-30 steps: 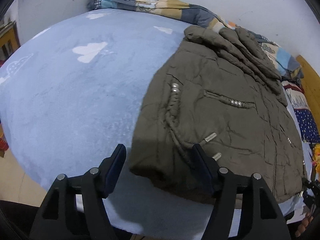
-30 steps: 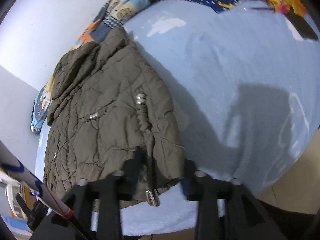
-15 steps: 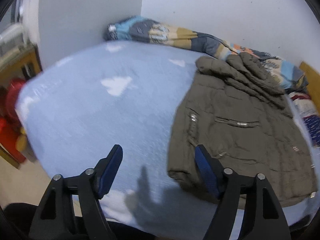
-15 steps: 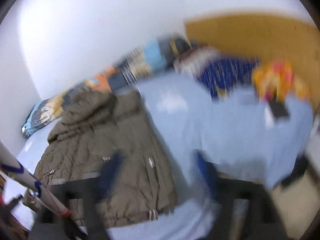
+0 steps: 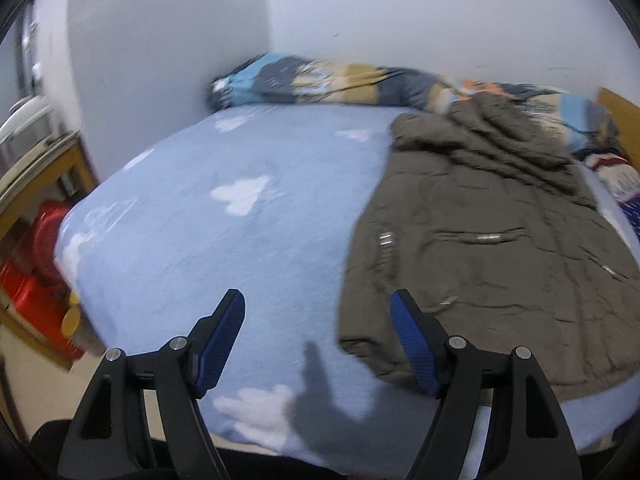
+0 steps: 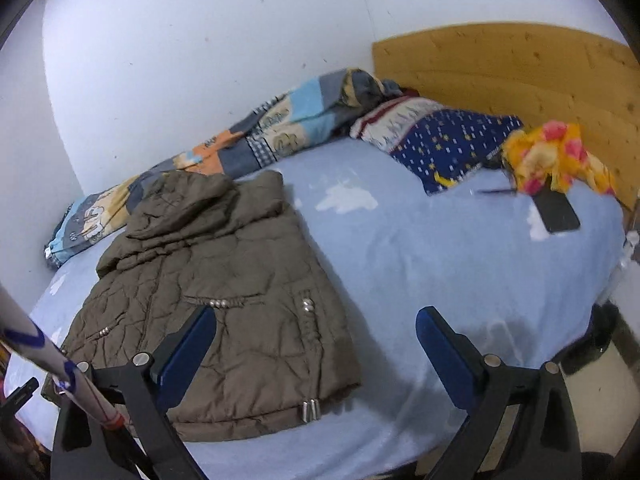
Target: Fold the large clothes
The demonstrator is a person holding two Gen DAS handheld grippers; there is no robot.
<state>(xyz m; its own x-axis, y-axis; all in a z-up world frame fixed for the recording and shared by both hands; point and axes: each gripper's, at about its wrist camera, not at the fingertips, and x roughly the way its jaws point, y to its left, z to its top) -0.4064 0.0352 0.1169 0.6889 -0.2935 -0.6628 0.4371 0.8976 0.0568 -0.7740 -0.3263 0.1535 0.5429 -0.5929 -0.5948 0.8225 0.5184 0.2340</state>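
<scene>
Both grippers, left [image 5: 316, 344] and right [image 6: 316, 354], spread empty above the folded puffer jacket [image 6: 224, 304]; springy padding ahead may unfold unpressed.

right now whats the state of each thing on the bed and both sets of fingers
jacket: folded, lying flat on the bed, not held
left gripper: open, fingers clear of the jacket, nothing between them
right gripper: open wide, jaws have just been opening, nothing gripped
patterned quilt: bunched along the wall
phone: lying flat, screen dark
blue sheet: spread over the bed
</scene>
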